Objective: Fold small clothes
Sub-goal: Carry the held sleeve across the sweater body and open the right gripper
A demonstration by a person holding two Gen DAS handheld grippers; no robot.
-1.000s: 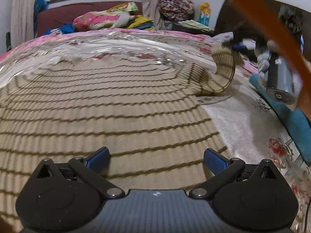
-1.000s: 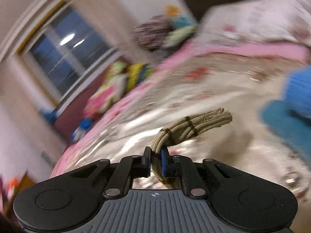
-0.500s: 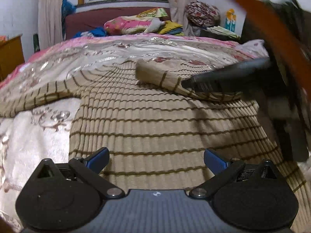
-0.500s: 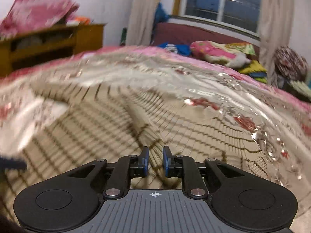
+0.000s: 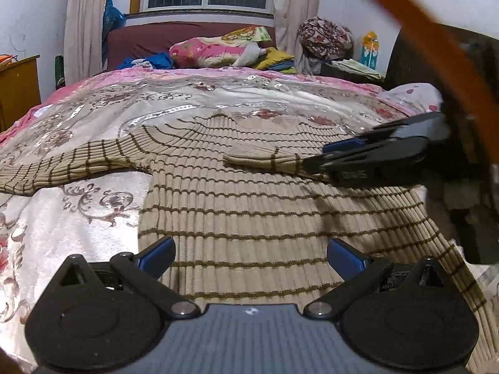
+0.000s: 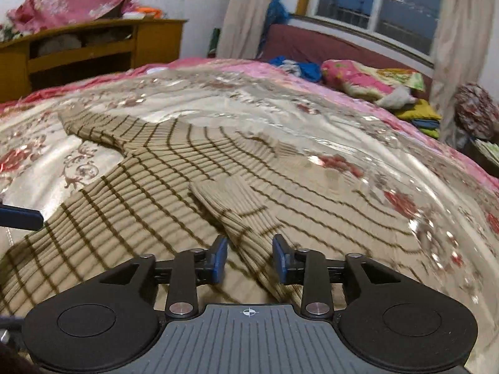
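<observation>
Satin bedspread (image 5: 255, 99), pale with red flowers, is filling most of both views, running from the lower left corner up to the window at top centre. Spread flat over it, a beige ribbed sweater (image 5: 249, 218) with thin brown stripes is taking up the middle and lower half of each frame. One sleeve is stretching away toward the left edge of the left wrist view, while the other sleeve (image 6: 237, 205) is lying folded inward across the body, its cuff at frame centre. Half a second ago the right gripper (image 6: 249, 257) was pinched narrowly on that sleeve; now its fingers are standing apart, straddling the sleeve without gripping it, so the sleeve is being released where it was laid. That looks like the first sleeve fold done. The left gripper (image 5: 251, 257), at bottom centre of its own view, is hovering wide open over the hem, holding nothing, with the outstretched sleeve probably next.
</observation>
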